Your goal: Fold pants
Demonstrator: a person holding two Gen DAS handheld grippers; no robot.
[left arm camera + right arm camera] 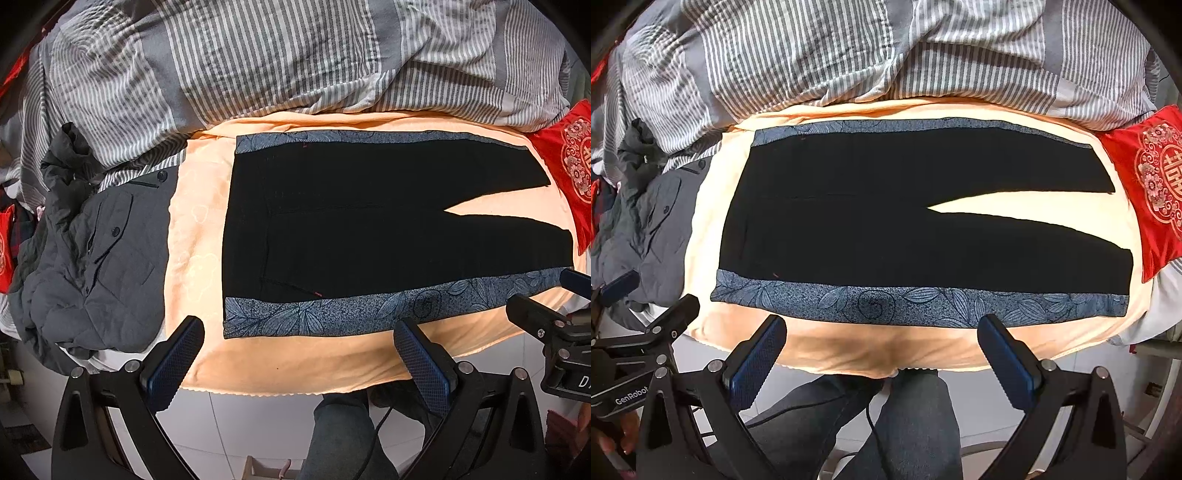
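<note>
We see the black pants [369, 221] spread flat mid-frame on a peach fleece blanket [295, 354], leaf-printed blue-grey side bands, legs splitting in a V toward the right. Left gripper [299, 332] and right gripper [882, 328] both gape wide, textured blue pads empty, at the near band.

Bed [332, 354], covered by peach sheet. Black pants [369, 229] with blue floral side bands spread flat mid-frame, legs toward right. Grey striped duvet [221, 62] bunched across top. Grey jacket [103, 258] crumpled at left. Red embroidered cushion [569, 162] at right edge.
</note>
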